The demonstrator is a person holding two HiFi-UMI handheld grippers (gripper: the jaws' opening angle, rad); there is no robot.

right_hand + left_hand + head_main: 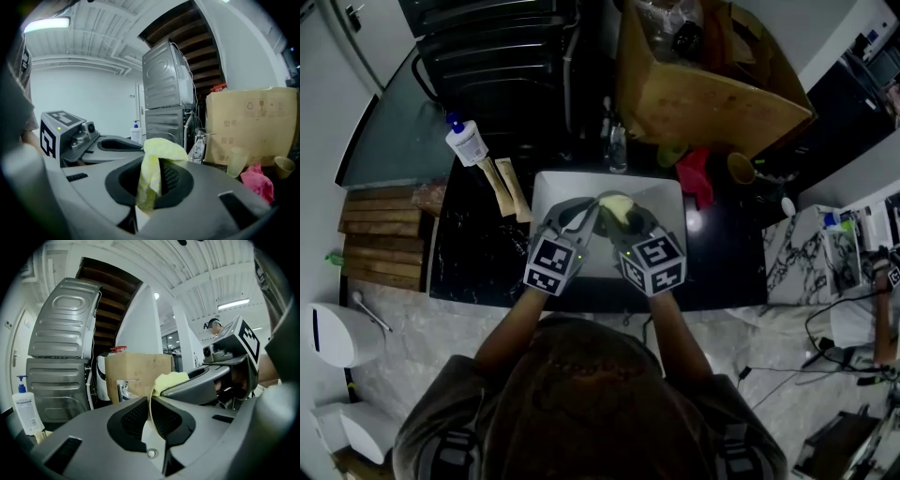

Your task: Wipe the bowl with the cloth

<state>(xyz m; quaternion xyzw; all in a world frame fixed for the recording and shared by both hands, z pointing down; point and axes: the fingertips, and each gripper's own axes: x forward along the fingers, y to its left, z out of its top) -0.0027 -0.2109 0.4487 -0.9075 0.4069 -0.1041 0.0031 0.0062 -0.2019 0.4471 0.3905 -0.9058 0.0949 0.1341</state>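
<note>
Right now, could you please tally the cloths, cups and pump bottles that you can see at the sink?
Cloths: 2 (yellow cloth, pink cloth)
Cups: 2 (pale cup, tan cup)
Pump bottles: 1 (pump bottle)
Total: 5

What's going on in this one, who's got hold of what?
A person stands over the sink with a gripper in each hand. The right gripper is shut on a yellow cloth, which bunches up above its jaws. The left gripper is shut on a thin pale edge, apparently the rim of the bowl; little else of it shows. The grippers meet over the sink, so wiping looks under way or about to begin.
</note>
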